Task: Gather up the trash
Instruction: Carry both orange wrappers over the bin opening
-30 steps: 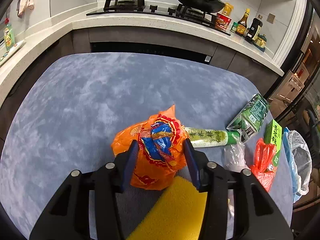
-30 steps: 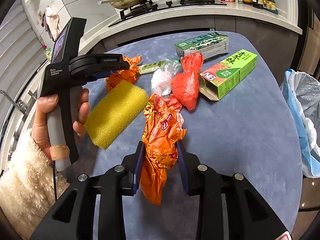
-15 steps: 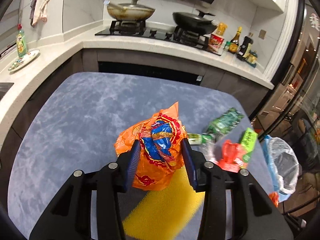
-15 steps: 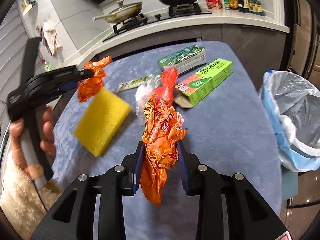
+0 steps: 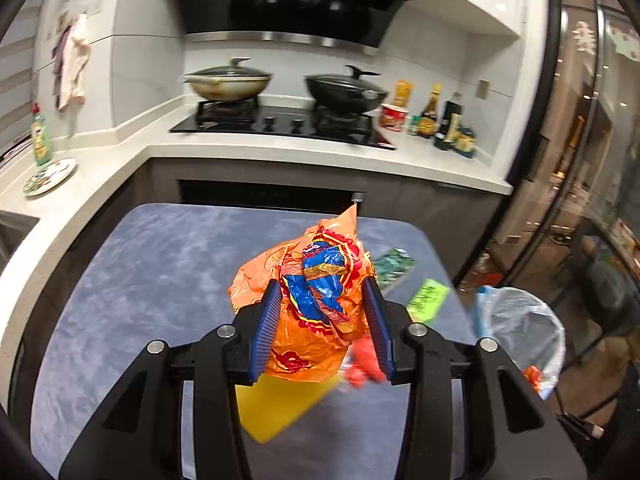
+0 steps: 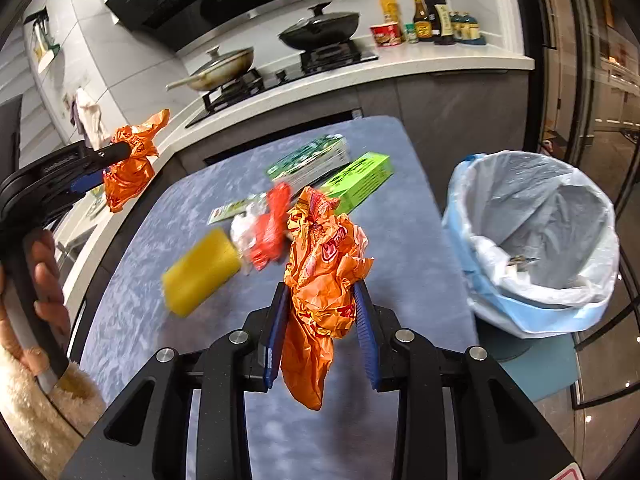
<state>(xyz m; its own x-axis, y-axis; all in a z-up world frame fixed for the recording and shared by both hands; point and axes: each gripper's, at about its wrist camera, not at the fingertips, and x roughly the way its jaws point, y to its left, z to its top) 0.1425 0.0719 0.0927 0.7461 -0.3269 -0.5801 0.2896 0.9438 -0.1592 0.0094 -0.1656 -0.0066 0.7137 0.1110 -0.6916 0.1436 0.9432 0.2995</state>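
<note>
My left gripper point(image 5: 322, 312) is shut on a crumpled orange wrapper with blue and red print point(image 5: 316, 288), held high above the blue-grey table point(image 5: 140, 280). In the right wrist view the same left gripper point(image 6: 100, 168) shows at far left with its orange wrapper point(image 6: 132, 164). My right gripper point(image 6: 320, 316) is shut on a second orange wrapper point(image 6: 324, 276) that hangs below the pads. A bin lined with a clear bag over a blue one point(image 6: 536, 240) stands off the table's right edge, also seen as the bin point(image 5: 520, 328) in the left wrist view.
On the table lie a yellow sponge point(image 6: 200, 272), a red bag point(image 6: 270, 228), a clear wrapper point(image 6: 242, 228), a green tube packet point(image 6: 234, 210), a dark green carton point(image 6: 312, 158) and a lime green box point(image 6: 360, 180). A kitchen counter with pans runs behind.
Both grippers have risen off the table with their orange wrappers still clamped. The table trash now sits lower and farther, and the bin has come into fuller view on the right.
</note>
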